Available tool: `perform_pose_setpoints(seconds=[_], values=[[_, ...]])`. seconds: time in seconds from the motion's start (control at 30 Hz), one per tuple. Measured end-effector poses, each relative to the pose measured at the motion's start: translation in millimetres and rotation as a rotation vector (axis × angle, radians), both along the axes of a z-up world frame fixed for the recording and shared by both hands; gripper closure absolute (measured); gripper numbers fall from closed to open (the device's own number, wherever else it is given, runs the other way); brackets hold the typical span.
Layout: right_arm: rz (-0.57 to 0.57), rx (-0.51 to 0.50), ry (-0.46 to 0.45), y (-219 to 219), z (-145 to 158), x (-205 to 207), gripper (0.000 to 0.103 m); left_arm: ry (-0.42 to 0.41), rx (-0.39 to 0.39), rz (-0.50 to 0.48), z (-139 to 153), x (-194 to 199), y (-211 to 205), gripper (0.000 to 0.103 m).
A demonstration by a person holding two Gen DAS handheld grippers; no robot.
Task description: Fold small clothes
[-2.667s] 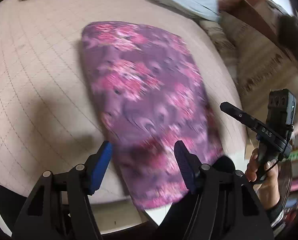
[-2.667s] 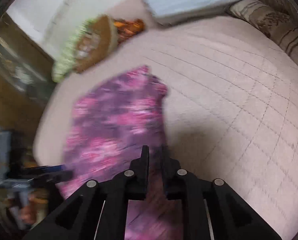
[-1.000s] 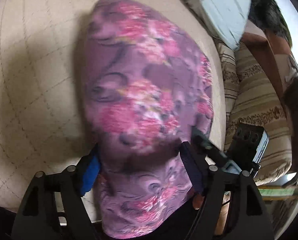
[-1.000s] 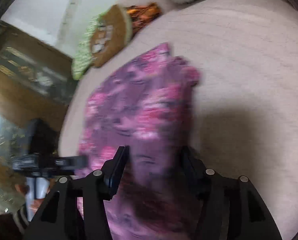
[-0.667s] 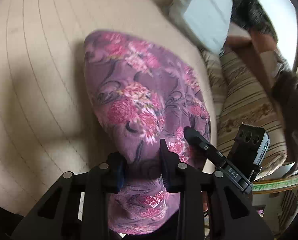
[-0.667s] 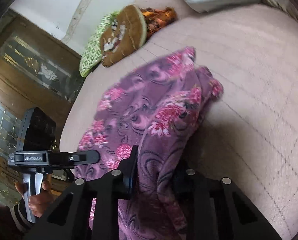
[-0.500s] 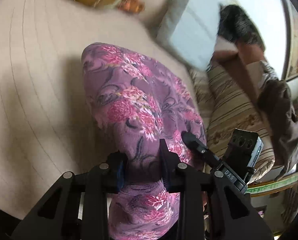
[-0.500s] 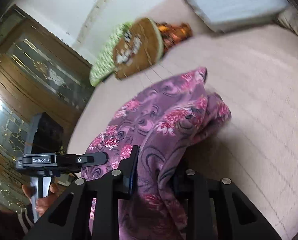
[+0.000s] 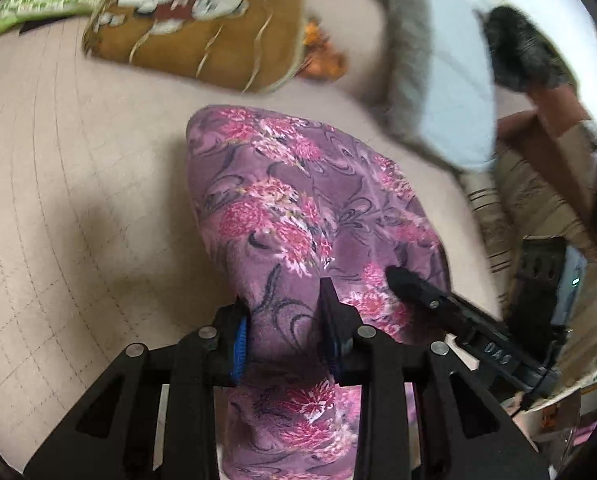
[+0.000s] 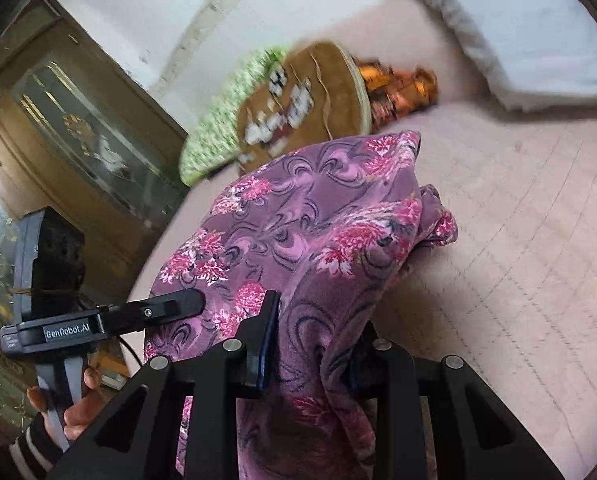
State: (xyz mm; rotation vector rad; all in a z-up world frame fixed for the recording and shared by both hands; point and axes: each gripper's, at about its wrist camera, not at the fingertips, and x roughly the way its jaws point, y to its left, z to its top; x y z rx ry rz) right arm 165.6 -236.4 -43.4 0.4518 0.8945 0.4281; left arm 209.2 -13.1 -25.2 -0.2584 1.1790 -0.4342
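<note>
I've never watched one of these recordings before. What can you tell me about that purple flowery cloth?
The purple cloth is a soft, thin-looking fabric printed with pink flowers and dark swirls. It lies lengthwise on the quilted beige bed cover, its near end bunched and raised. The left gripper and the right gripper each pinch that end between black fingers; their jaws have just been closing on it. In the right wrist view the cloth's far right edge is rumpled into loose folds. Its far end rests near a brown cushion.

Garment's [image 9: 298, 216] near end under both tools.
</note>
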Motion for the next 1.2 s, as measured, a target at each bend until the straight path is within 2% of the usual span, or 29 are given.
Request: perform_pose_setpoints(seconds=[0.07, 0.17, 0.23, 0.37, 0.43, 0.53, 0.63, 0.7, 0.8, 0.83, 0.93, 0.97, 1.0, 1.13, 1.2], values=[[0.002, -0.038, 0.039, 3.5, -22.7, 8.7, 0.075, 0.042, 0.02, 0.006, -28.8, 5.1, 3.6, 0.071], [0.008, -0.084, 0.078, -6.3, -54.5, 12.2, 0.068, 0.075, 0.019, -0.002, -55.0, 4.3, 9.2, 0.056], [-0.022, -0.044, 0.118, -25.8, -68.0, 10.4, 0.058, 0.077, -0.009, -0.009, -56.5, -0.7, 16.8, 0.055], [-0.115, 0.046, 0.156, -69.0, -65.7, 0.3, 0.055, 0.04, -0.021, -0.019, -34.8, -14.4, 35.2, 0.056], [-0.176, 0.044, 0.126, -86.3, -50.0, -4.7, 0.06, -0.017, -0.052, -0.006, -9.3, -20.8, 38.9, 0.057], [-0.132, -0.007, 0.001, -75.5, -14.0, 0.1, 0.067, -0.102, -0.079, 0.008, 18.8, -15.5, 30.0, 0.057], [-0.067, -0.058, -0.043, -47.8, 0.7, 18.6, 0.075, -0.088, -0.046, -0.004, 10.7, 4.9, 6.7, 0.056], [-0.045, -0.083, -0.02, -34.6, -5.8, 30.6, 0.08, -0.033, -0.005, 0.001, -12.3, 17.2, -4.1, 0.057], [-0.057, -0.193, 0.08, -24.2, -36.0, 49.7, 0.088, 0.006, 0.064, 0.013, -45.7, 27.4, -12.5, 0.058], [-0.06, -0.219, 0.139, -25.0, -51.9, 55.4, 0.089, -0.003, 0.086, 0.005, -50.2, 27.6, -15.3, 0.058], [-0.079, -0.19, 0.133, -30.3, -46.6, 53.3, 0.093, -0.036, 0.115, -0.026, -36.7, 18.8, -17.9, 0.058], [-0.08, -0.185, 0.123, -31.9, -39.3, 47.4, 0.093, -0.036, 0.107, -0.028, -30.8, 14.2, -15.3, 0.058], [-0.071, -0.175, 0.108, -32.8, -32.7, 39.8, 0.085, -0.046, 0.09, -0.032, -23.0, 6.2, -11.1, 0.058], [0.013, -0.124, 0.043, -28.2, -12.2, -11.4, 0.085, -0.121, 0.047, -0.068, 3.0, -48.7, 3.4, 0.056], [0.044, -0.103, 0.028, -25.8, -14.4, -40.6, 0.085, -0.127, 0.076, -0.078, -1.7, -69.7, 1.6, 0.05]])
